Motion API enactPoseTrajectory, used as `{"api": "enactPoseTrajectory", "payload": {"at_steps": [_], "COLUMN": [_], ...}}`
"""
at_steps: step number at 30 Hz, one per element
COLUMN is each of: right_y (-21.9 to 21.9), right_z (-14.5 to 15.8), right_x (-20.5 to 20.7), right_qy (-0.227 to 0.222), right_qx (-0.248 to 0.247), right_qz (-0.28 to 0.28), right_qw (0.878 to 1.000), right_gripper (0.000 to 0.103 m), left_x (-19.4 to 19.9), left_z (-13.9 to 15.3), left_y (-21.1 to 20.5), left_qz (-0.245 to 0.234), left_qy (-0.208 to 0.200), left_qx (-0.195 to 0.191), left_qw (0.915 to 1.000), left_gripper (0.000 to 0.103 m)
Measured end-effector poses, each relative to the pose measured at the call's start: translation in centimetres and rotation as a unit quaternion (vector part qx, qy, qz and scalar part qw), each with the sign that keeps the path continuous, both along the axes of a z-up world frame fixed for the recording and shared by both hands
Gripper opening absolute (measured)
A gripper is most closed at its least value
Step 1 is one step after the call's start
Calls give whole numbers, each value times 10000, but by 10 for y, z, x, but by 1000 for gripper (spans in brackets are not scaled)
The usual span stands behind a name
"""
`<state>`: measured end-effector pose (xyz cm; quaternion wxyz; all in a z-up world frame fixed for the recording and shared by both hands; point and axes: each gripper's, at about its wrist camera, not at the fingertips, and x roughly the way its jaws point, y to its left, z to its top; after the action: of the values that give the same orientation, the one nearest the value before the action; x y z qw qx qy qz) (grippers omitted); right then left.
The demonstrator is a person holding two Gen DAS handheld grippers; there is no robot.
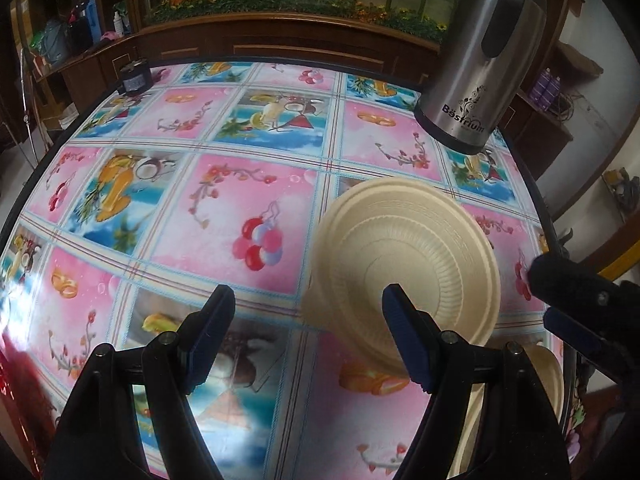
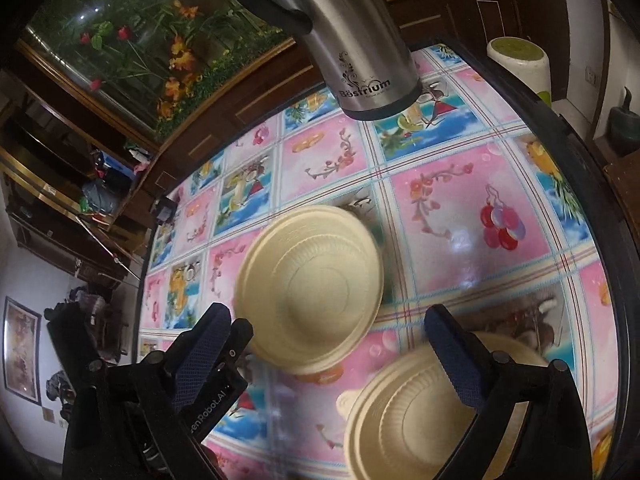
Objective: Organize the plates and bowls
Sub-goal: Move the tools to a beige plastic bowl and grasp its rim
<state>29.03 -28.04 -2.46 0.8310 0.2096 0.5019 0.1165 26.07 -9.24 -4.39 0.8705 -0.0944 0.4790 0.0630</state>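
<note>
Cream bowl (image 1: 404,272) sits on the desk (image 1: 224,220), right of centre, blurred in both views; ribbed inner wall, ringed flat bottom. In my right wrist view the same bowl (image 2: 310,288) lies ahead and between my two sets of fingers, touching neither as far as I can tell.

Second cream bowl (image 2: 412,416) lies nearer me, just beside the first, by the desk's right edge. It seems to rest on more cream ware beneath; I cannot tell how many pieces. In my left view only its rim (image 1: 548,380) shows behind my finger.

My left gripper (image 1: 308,328): fingers spread wide, holding nothing, right finger overlapping the first bowl's inside in the view. My right gripper (image 2: 326,350): fingers also wide apart, empty, right finger above the nearer bowl. My right gripper also shows at the left view's right edge.

Steel flask (image 1: 484,52) marked "Bestrium" stands at the far right of the desk, well apart from the bowls. Small dark jar (image 1: 134,76) stands at the far left corner. Desk cover: pink and blue fruit squares.
</note>
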Motion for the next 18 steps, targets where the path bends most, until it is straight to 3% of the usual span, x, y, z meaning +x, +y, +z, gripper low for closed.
{"api": "enactPoseTrajectory", "payload": {"at_steps": [14, 18], "right_y": [8, 10], "right_z": [-38, -45], "right_x": [33, 35], "right_qy": [463, 561], "right_qx": [-382, -469], "right_qz": [9, -4], "right_qw": [9982, 9973], "right_gripper": [83, 75], "left_x": [17, 19], "left_z": [-20, -26], "left_y": [-4, -5], "left_qz": [-22, -78], "left_qy": [66, 139], "left_qx": [62, 202], "left_qw": [10000, 9997], "left_gripper": [75, 47]}}
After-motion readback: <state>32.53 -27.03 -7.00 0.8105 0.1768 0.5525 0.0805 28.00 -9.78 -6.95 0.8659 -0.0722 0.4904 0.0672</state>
